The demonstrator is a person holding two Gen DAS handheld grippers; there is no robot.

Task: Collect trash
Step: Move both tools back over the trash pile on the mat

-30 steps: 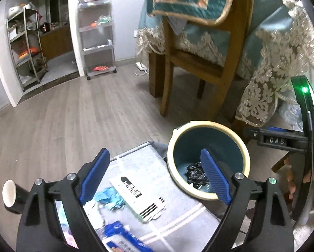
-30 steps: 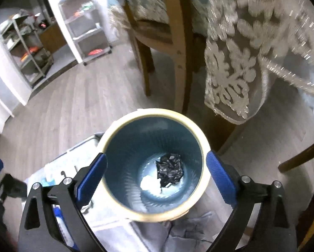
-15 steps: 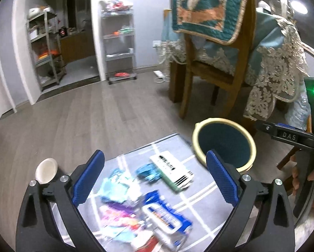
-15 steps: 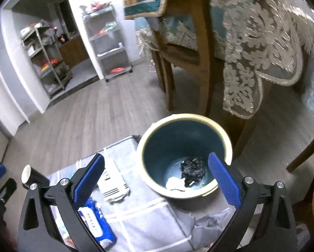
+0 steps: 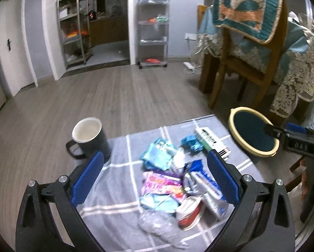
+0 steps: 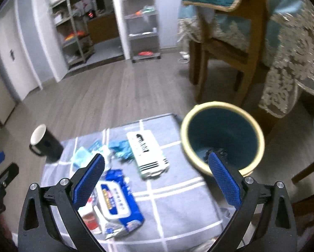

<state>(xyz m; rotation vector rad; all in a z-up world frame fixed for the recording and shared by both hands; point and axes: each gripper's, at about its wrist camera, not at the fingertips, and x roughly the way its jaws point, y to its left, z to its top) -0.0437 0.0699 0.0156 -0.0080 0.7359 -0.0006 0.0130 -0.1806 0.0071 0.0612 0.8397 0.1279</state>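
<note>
My left claw point(image 5: 154, 178) has just been opening and now gapes wide, nothing between its pads — it hangs over the trash pile point(image 5: 173, 180) on the grey checked cloth point(image 5: 119, 189). My right claw point(image 6: 154, 178) is released too, empty, above the blue wipes pack point(image 6: 117, 201). A black mug point(image 5: 88, 137) stands at the cloth's left edge; the teal bin point(image 6: 222, 138) sits right, beside the chair point(image 5: 247, 63).

Bin point(image 6: 222, 135) mouth unobstructed; chair point(image 6: 230, 42) behind it.
</note>
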